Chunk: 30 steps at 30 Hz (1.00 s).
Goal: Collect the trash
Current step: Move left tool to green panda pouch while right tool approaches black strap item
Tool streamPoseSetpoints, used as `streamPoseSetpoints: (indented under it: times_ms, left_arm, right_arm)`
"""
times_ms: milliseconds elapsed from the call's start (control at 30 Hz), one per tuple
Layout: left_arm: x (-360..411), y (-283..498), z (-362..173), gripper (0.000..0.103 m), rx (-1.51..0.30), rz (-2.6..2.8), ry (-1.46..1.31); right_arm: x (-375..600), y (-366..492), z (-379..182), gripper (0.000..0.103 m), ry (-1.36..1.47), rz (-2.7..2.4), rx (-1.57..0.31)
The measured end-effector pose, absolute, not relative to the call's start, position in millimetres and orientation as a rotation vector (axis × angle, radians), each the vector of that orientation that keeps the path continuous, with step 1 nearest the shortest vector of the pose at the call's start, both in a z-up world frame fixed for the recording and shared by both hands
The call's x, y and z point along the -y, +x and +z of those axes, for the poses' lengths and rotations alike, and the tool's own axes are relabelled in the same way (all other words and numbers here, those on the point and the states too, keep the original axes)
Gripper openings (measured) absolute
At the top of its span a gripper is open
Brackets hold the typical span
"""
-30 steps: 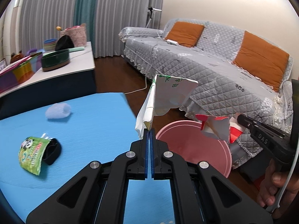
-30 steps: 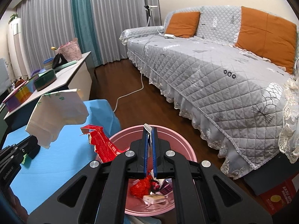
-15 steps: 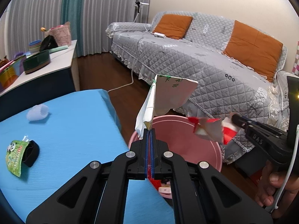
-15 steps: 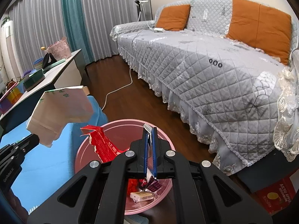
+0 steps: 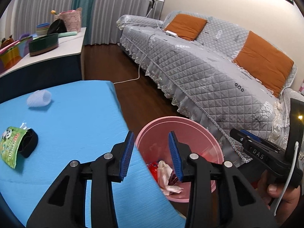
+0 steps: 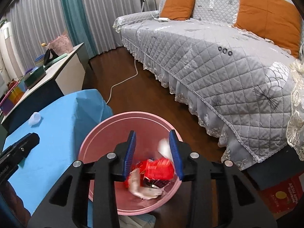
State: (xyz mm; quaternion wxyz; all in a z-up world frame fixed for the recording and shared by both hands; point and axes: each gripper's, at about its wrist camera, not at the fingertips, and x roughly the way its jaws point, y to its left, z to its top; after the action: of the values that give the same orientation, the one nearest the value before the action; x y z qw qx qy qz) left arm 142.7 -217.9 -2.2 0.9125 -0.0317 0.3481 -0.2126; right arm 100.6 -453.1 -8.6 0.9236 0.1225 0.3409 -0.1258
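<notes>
Both jaws have just opened, nothing between them: left gripper [image 5: 150, 153] and right gripper [image 6: 153, 153] above pink bin [image 6: 98, 131]. Red wrapper [image 6: 159, 168] lands inside. Risk: green pouch [image 5: 9, 146], white wad [image 5: 39, 98] remain on blue table [image 5: 76, 114]; thin film may slip the pads.

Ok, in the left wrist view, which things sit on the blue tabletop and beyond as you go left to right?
Green snack packet → black band → white fluffy piece → pink bin → right gripper, at the right edge.
</notes>
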Motion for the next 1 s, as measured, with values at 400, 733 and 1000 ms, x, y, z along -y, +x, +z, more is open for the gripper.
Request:
streamPoseSetpoints:
  times_ms: [400,733,1000]
  left_arm:
    - [174,142,7,0.037,-0.704,-0.371,-0.100]
    - [103,144,2,0.037,-0.717,-0.223,-0.161]
    - [34,138,-14,0.043,-0.727,-0.059,-0.159]
  right_arm:
    - [426,115,-4,0.038,0.239,-0.230,-0.705]
    - [370,132,6,0.038,0.199,-0.157,-0.687]
    - [307,150,10,0.038,0.170,-0.064,-0.672]
